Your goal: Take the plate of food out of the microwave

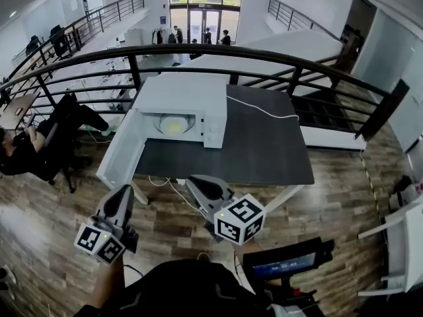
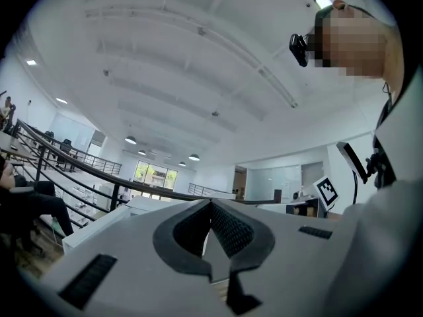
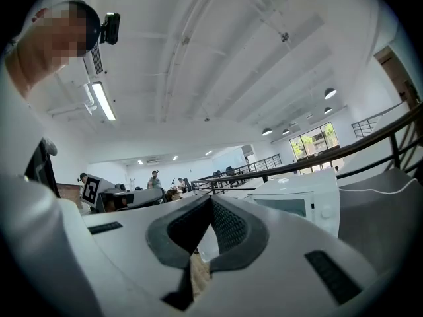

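A white microwave [image 1: 180,96] stands on the left part of a dark table [image 1: 264,147], and its door [image 1: 123,152] hangs open to the left. Inside it a pale plate of food [image 1: 173,125] shows in the lit cavity. My left gripper [image 1: 122,191] is held low in front of the table's left corner, well short of the door, jaws shut and empty. My right gripper [image 1: 195,182] hovers just before the table's front edge, also shut with nothing in it. In the right gripper view the closed tips [image 3: 211,200] point up, with the microwave [image 3: 304,200] off to the right.
A white cable [image 1: 261,109] runs across the table behind the microwave. A dark curved railing [image 1: 218,53] stands beyond the table. A seated person [image 1: 33,147] is at the far left. A dark screen [image 1: 283,264] sits low at the right over the wooden floor.
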`<action>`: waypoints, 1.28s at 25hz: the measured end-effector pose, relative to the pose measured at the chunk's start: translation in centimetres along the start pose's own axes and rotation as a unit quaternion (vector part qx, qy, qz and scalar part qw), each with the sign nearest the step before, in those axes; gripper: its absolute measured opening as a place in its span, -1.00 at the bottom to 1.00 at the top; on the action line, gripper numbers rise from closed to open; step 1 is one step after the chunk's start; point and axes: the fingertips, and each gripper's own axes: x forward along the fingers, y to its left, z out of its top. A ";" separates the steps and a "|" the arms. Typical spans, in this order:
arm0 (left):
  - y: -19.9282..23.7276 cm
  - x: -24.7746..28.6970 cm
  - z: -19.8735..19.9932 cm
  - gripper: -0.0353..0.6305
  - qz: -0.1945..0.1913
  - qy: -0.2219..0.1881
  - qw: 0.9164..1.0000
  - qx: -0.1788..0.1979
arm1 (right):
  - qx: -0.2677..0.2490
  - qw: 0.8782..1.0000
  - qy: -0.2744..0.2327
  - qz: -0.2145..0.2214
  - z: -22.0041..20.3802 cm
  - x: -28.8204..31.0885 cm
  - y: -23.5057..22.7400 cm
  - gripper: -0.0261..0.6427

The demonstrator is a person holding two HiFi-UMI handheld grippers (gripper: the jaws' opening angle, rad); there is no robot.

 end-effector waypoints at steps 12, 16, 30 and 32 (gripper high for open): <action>3.2 3.9 -0.5 -0.89 0.024 0.009 1.000 0.010 | 0.003 0.999 0.026 0.019 -1.2 3.2 -5.0 -0.95; 5.2 4.9 0.4 -0.89 0.005 0.016 1.000 0.014 | 0.013 1.000 0.021 -0.001 -0.6 5.7 -5.6 -0.95; 12.9 5.6 3.1 -0.89 -0.089 0.027 0.996 0.011 | 0.047 0.995 -0.049 -0.073 1.2 14.2 -4.3 -0.95; 13.5 5.5 3.0 -0.89 -0.100 0.030 0.995 0.008 | 0.050 0.993 -0.054 -0.089 0.9 14.5 -4.4 -0.95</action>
